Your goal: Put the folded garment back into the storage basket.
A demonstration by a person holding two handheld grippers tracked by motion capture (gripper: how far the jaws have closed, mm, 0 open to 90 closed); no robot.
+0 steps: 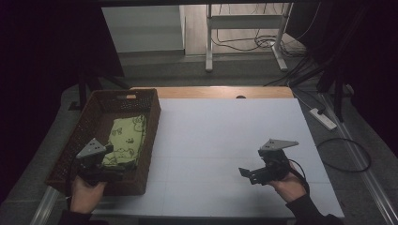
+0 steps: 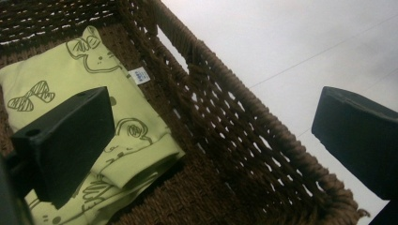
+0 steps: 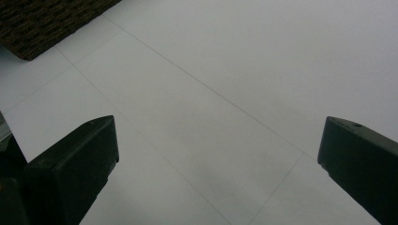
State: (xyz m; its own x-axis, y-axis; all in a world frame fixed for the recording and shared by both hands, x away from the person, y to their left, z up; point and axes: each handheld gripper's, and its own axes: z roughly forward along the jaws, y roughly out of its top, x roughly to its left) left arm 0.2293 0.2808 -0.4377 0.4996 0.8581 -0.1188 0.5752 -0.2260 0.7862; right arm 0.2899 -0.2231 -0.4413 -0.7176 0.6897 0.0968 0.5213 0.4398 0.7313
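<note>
- The folded green cloth (image 1: 126, 140) lies inside the brown wicker basket (image 1: 141, 178), which sits on the left part of the white worktop (image 1: 225, 140).
- The cloth's long axis runs away from the person, along the length of the basket; its near end is close to the basket's near wall, while the far part of the basket floor is bare.
- The left tongs (image 1: 109, 161) hang over the near end of the basket, just above the near edge of the cloth, pointing forward and to the right.
- In the left gripper view the left tongs (image 2: 206, 136) stand wide apart: one jaw sits over the cloth (image 2: 70, 108), the other out beyond the basket's side wall (image 2: 244, 126) over the worktop (image 2: 305, 42). Nothing is held between them.
- The right tongs (image 1: 248, 174) are well apart from the basket, low over the bare right part of the worktop, aimed leftward toward it.
- In the right gripper view the right tongs (image 3: 216, 164) are also spread wide and empty, with a corner of the basket (image 3: 42, 23) far off.
- The left hand (image 1: 87, 192) is plainly the nearer one to the cloth; the right hand (image 1: 288, 185) would have to cross the worktop.
- As a judgement: the cloth lies just below and ahead of the left tongs, so the next move hangs on shifting them leftward to clear the basket wall.
</note>
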